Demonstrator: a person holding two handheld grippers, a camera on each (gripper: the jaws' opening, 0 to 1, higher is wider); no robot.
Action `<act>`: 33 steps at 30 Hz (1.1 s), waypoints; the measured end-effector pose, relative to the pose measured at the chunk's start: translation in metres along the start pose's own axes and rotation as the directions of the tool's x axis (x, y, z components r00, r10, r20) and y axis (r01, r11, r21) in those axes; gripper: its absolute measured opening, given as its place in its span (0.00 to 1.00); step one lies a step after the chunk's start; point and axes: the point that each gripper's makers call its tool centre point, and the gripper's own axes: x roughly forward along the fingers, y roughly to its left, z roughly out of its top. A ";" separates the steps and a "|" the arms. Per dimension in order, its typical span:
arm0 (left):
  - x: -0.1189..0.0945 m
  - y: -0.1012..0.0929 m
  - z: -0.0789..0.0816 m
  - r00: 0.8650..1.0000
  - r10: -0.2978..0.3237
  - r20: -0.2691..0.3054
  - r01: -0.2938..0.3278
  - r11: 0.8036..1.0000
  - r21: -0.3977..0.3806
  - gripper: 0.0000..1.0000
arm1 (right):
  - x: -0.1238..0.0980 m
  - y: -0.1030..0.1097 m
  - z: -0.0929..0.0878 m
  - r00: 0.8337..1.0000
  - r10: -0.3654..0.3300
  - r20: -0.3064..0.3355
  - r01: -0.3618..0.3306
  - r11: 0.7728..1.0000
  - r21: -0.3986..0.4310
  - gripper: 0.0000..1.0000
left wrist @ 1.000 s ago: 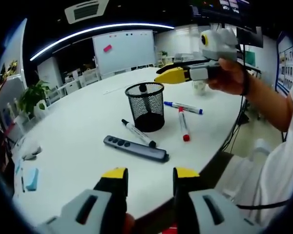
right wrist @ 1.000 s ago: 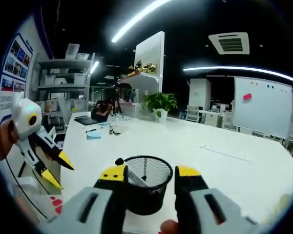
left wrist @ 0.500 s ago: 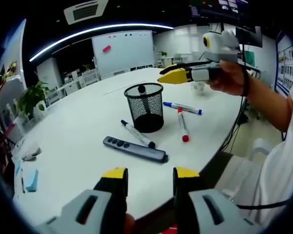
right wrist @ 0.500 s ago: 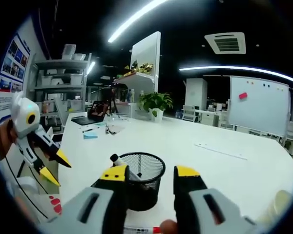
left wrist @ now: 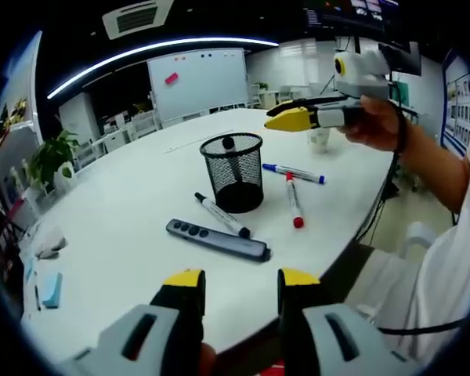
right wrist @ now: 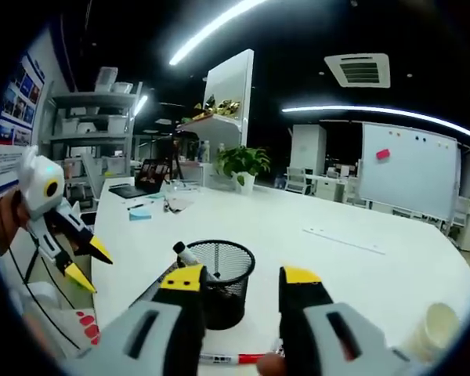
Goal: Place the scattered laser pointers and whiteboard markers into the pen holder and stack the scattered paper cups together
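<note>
Drawn back and lifted a little since a second ago: right gripper point(left wrist: 298, 119), seen in the left gripper view above and to the right of the pen holder point(left wrist: 233, 169), jaws nearly together and holding nothing. In the right gripper view point(right wrist: 241, 276), jaws parted and empty, pen holder point(right wrist: 217, 274) now lower and smaller, with one marker point(right wrist: 186, 256) leaning inside it, cap over the rim. Judged from this: one marker delivered, right gripper free for the next pick.

Left gripper point(left wrist: 241, 278) steady at the near edge of the desk point(left wrist: 117, 227), jaws apart, empty; also seen at the left of the right gripper view point(right wrist: 78, 258), jaws spread.

Still on the desk, unmoved: black-capped marker point(left wrist: 222, 215) just beside the holder, laser pointer point(left wrist: 217, 239) in front of it, red marker point(left wrist: 294, 201) and blue marker point(left wrist: 293, 171) to the right. Paper cup point(right wrist: 432, 330) newly in sight at the lower right of the right gripper view, apart from the holder. Most of the task still ahead.
</note>
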 end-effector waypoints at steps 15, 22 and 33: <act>-0.002 -0.002 -0.001 1.000 -0.004 -0.004 0.004 1.000 0.011 0.38 | -0.009 -0.007 -0.014 1.000 -0.021 -0.022 0.022 1.000 0.004 0.34; -0.003 0.002 -0.002 1.000 0.004 -0.006 -0.004 1.000 0.008 0.38 | -0.011 -0.006 -0.025 0.999 -0.017 -0.044 0.017 1.000 0.009 0.34; -0.001 0.000 -0.003 1.000 -0.002 -0.008 0.002 1.000 0.007 0.38 | -0.014 -0.012 -0.038 0.997 -0.035 -0.067 0.037 0.999 0.029 0.34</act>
